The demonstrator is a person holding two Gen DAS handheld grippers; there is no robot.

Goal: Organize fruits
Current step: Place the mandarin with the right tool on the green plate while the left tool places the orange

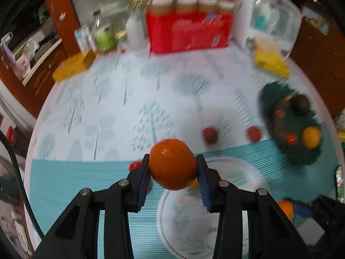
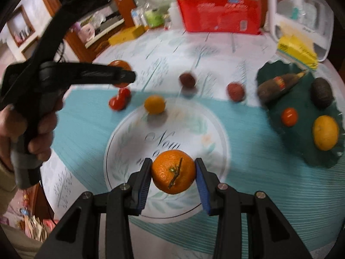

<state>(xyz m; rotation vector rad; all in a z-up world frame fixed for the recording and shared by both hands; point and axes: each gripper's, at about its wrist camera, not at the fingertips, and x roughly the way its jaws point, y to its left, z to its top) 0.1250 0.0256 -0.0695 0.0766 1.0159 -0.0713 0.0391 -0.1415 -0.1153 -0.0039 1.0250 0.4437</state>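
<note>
Orange fruit fills both your tongs: the left tongs (image 1: 173, 168) are clamped on one orange (image 1: 173, 164), lifted off the tabletop (image 1: 120, 90) beside the white plate (image 1: 235, 172). Your right tongs (image 2: 173, 171) pinch a stemmed orange (image 2: 173, 172) above that plate (image 2: 120, 138). Loose fruit lies beyond the plate, and a green dish (image 2: 278, 73) to the right holds an avocado (image 2: 321, 92), a lemon (image 2: 325, 132) and a tomato (image 2: 289, 116).

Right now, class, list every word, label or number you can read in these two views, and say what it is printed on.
"Nou", in script, with more lettering hidden below it: white plate.
Red carton: printing blurred, unreadable.
Yellow packet: barcode and text too blurred.
Yellow box: unreadable.
Red label on the dark vegetable: unreadable.
</note>
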